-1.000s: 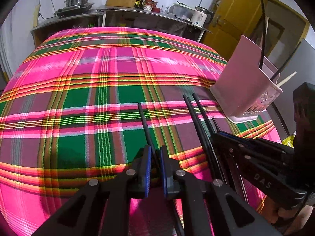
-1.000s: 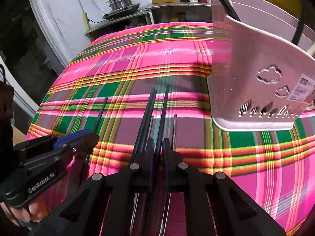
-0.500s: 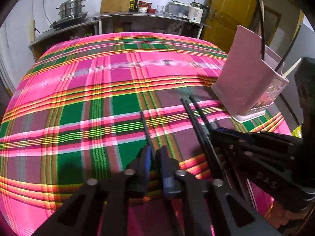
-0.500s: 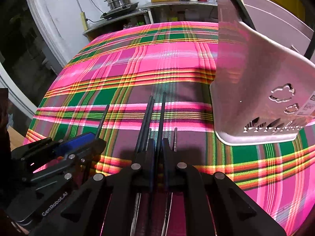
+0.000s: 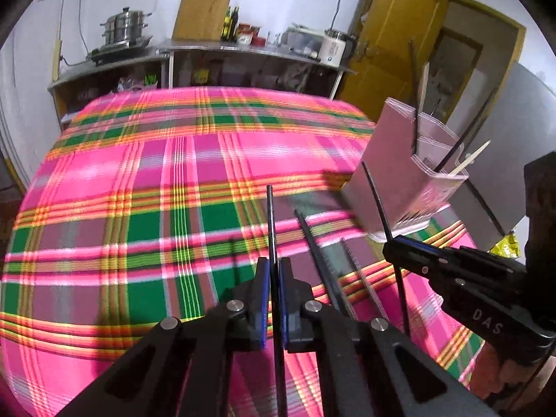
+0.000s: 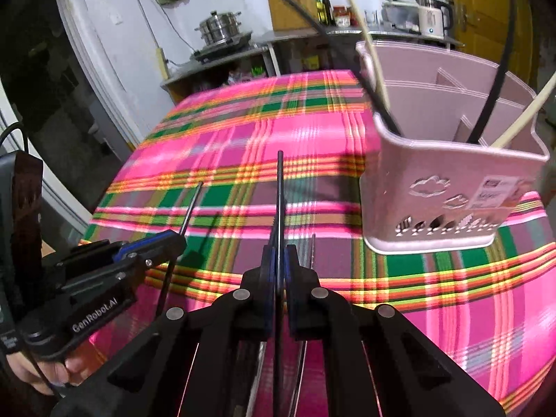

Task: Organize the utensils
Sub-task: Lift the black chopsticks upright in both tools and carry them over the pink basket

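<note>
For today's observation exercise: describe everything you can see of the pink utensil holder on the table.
The pink utensil holder looks like moulded plastic, a box with rounded corners and inner dividers forming compartments. Its front wall carries cloud-shaped cutouts, a row of small cutlery-shaped openings near the base, and a white sticker. It stands upright on the plaid tablecloth, on a shallow base. Several black chopsticks and pale chopsticks lean inside it. Neither gripper touches it.

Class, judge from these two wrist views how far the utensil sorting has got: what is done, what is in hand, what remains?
Done: several chopsticks already stand in the pink holder. In hand: the left gripper and right gripper are each shut on one black chopstick. Left: at least two dark chopsticks lie on the plaid cloth.
</note>
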The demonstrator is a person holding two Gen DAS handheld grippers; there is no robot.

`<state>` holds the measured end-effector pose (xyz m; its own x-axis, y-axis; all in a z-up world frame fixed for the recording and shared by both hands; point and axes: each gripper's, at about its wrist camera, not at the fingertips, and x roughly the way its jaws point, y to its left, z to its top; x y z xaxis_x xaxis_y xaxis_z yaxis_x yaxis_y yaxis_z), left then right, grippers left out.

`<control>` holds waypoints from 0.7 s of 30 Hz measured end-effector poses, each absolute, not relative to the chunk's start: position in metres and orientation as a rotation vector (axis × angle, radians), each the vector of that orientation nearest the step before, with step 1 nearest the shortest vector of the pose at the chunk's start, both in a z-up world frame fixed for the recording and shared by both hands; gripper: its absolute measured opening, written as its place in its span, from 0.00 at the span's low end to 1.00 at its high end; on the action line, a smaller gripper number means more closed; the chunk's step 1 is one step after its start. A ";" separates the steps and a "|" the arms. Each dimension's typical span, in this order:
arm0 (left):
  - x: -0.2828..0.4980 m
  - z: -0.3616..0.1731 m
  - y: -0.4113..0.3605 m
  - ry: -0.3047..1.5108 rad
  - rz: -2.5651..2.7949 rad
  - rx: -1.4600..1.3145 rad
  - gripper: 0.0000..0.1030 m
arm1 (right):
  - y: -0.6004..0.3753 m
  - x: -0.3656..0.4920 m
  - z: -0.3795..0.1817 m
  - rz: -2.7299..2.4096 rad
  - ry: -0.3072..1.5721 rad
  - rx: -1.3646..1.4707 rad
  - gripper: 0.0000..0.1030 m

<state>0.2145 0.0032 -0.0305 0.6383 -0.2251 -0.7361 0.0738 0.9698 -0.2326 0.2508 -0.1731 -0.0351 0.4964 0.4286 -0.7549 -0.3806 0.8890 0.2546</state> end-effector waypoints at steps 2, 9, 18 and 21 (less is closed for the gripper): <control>0.210 -0.018 0.003 0.838 -0.179 -0.185 0.05 | -0.177 0.247 -0.025 0.492 0.908 0.063 0.05; 0.194 0.023 0.003 0.760 -0.207 -0.183 0.05 | -0.188 0.226 0.010 0.495 0.828 0.085 0.05; 0.181 0.058 0.000 0.695 -0.249 -0.179 0.04 | -0.197 0.206 0.040 0.492 0.762 0.092 0.05; 0.179 0.067 -0.001 0.682 -0.258 -0.180 0.04 | -0.199 0.204 0.048 0.490 0.746 0.093 0.05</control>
